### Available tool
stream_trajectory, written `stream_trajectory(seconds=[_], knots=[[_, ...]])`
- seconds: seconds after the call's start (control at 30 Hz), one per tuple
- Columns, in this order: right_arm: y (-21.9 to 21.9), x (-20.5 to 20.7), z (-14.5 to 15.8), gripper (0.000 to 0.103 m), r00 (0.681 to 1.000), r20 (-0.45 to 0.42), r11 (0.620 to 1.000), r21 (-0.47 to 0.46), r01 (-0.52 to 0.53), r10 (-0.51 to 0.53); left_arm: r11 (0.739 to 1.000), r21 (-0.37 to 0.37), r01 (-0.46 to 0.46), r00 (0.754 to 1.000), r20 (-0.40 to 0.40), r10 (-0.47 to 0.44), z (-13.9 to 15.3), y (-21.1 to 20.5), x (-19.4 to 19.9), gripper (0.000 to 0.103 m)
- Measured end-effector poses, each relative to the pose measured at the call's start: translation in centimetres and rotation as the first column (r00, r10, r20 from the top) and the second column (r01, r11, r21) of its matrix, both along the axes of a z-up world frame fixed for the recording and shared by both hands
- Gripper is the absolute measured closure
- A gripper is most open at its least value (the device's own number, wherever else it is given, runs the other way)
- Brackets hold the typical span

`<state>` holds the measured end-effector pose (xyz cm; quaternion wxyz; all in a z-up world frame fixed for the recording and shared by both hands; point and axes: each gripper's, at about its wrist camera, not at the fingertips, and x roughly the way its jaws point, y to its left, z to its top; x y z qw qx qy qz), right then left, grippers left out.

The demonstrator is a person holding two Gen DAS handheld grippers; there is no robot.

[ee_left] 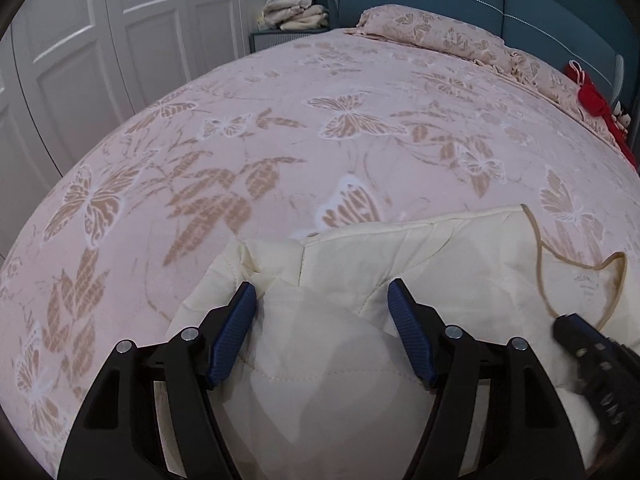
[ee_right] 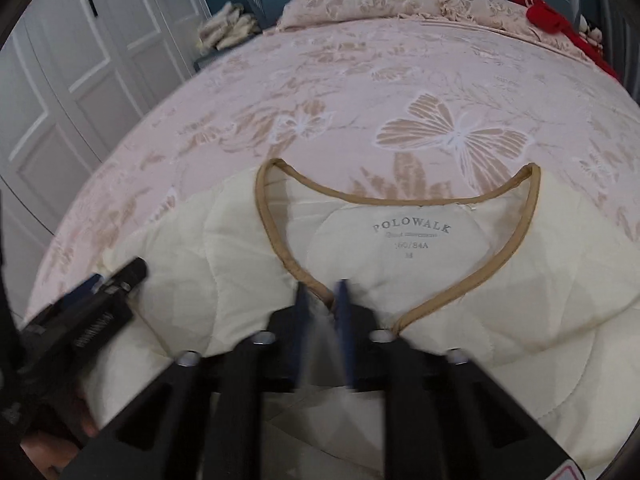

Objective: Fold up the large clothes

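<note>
A cream quilted jacket (ee_right: 500, 280) with a tan-trimmed neckline (ee_right: 400, 196) lies flat on the bed, lining label up. It also shows in the left wrist view (ee_left: 440, 256). My left gripper (ee_left: 322, 292) is open over the jacket's left shoulder and folded sleeve (ee_left: 272, 264), its blue pads on either side of the fabric. My right gripper (ee_right: 322, 292) is blurred, its jaws nearly together at the left front edge by the neckline opening; whether fabric is pinched is unclear. The right gripper shows in the left wrist view (ee_left: 568, 332), the left one in the right wrist view (ee_right: 120, 280).
The bed (ee_left: 280, 128) has a pink butterfly-print cover with pillows (ee_left: 432, 28) at the head. A red item (ee_left: 592, 96) lies at the far right. Folded cream clothes (ee_left: 296, 10) sit on a nightstand. White wardrobe doors (ee_left: 100, 40) stand to the left.
</note>
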<state>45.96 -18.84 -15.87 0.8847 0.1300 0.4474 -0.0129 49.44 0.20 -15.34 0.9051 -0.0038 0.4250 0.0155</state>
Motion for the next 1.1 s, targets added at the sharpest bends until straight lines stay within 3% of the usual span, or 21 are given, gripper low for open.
stream_trajectory(seconds=[0.23,0.3,0.37,0.43,0.53,0.57,0.63,0.7,0.87,0.93,0.97,1.03,1.1], knots=[[-0.4,0.3,-0.5,0.101,0.999,-0.021,0.999,-0.016,0.027,-0.028,0.997,0.077,-0.003,1.0,-0.021,0.004,-0.4,-0.9,0.6,0.035],[-1.4,-1.3,1.4,0.096,0.994,0.021,0.992,-0.077,0.104,-0.103,0.995,0.1,0.006,1.0,-0.022,-0.004,0.4,-1.2,0.3,0.037],[-3.6,-3.2,3.1,0.094,0.985,0.084,0.985,-0.061,0.159,-0.153,0.995,0.094,0.04,0.999,-0.005,-0.04,1.9,-1.5,-0.8,0.037],[-6.6,-5.0,4.5,0.091,0.973,0.112,0.978,-0.033,0.206,-0.201,0.996,0.051,0.079,0.997,0.02,-0.081,3.4,-2.2,-2.1,0.037],[-11.0,-6.5,5.4,0.083,0.957,0.106,0.962,-0.005,0.272,-0.27,0.98,-0.08,0.18,0.983,0.043,-0.177,5.8,-4.8,-3.7,0.036],[-12.6,-6.8,5.3,0.082,0.952,0.092,0.956,0.012,0.294,-0.293,0.968,-0.125,0.216,0.976,0.046,-0.211,6.3,-5.7,-3.9,0.034],[-14.8,-7.2,4.8,0.081,0.942,0.07,0.945,0.036,0.325,-0.327,0.92,-0.243,0.308,0.951,0.049,-0.306,7.1,-8.9,-4.5,0.02],[-16.3,-7.4,4.1,0.08,0.939,0.047,0.939,0.064,0.337,-0.341,0.887,-0.286,0.362,0.929,0.04,-0.367,6.9,-11.8,-4.7,0.017],[-18.6,-7.4,1.5,0.08,0.944,-0.021,0.934,0.138,0.329,-0.33,0.896,-0.222,0.385,0.91,-0.068,-0.408,2.7,-17.9,-3.9,0.02],[-18.3,-7.1,1.3,0.079,0.951,-0.026,0.941,0.138,0.31,-0.309,0.912,-0.163,0.376,0.911,-0.116,-0.396,0.7,-19.2,-3.3,0.034],[-18.0,-6.9,1.3,0.078,0.957,-0.024,0.947,0.137,0.291,-0.29,0.922,-0.12,0.369,0.913,-0.137,-0.384,0.0,-19.6,-3.2,0.036],[-17.3,-6.4,1.3,0.078,0.967,-0.027,0.961,0.108,0.255,-0.253,0.933,-0.072,0.353,0.925,-0.122,-0.359,-0.4,-19.9,-2.9,0.04],[-16.7,-5.6,0.5,0.086,0.971,-0.064,0.972,0.017,0.233,-0.232,0.94,-0.052,0.337,0.932,-0.122,-0.341,-0.6,-19.9,-2.7,0.042]])
